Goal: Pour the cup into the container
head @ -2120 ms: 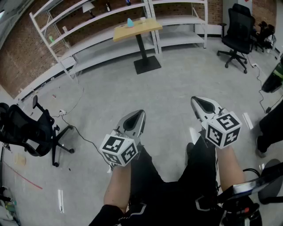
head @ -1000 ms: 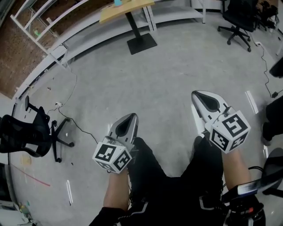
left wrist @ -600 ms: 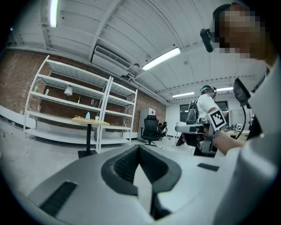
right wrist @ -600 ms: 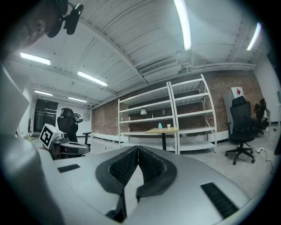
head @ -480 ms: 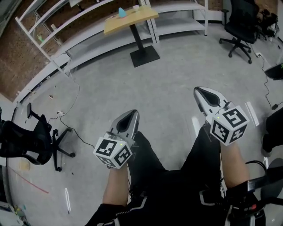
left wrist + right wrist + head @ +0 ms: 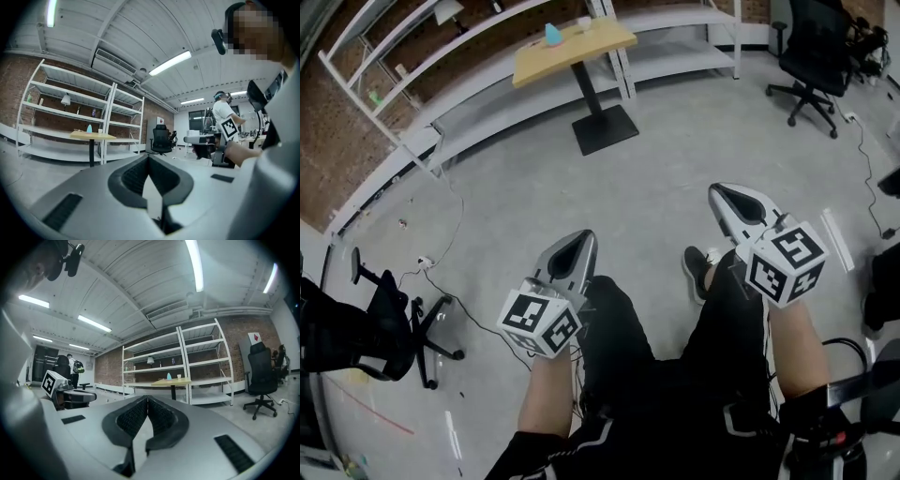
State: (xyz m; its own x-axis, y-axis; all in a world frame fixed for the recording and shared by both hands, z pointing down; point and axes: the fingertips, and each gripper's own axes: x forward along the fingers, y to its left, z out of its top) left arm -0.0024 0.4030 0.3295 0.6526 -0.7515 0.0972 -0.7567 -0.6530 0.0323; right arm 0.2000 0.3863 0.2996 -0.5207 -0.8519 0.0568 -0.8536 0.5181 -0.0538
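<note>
While both tools are closed and carrying nothing, the person is holding them out level in front of the body, well apart from the work. The left gripper (image 6: 581, 240) is showing its jaws pressed together with nothing between them, and the right gripper (image 6: 724, 195) is showing the same. The task's things are sitting on a wooden table (image 6: 591, 44) far across the concrete floor (image 6: 656, 141), in front of white shelving (image 6: 441, 56). A small white cup (image 6: 583, 22) is standing near a teal thing (image 6: 552, 35), probably the container, though it is too small to tell. Judging by this, the approach is the step in hand, and nothing is being grasped or poured yet. The next move is calling for closing the gap to the table, then opening one gripper's jaws wide enough to take the cup upright by its side.
</note>
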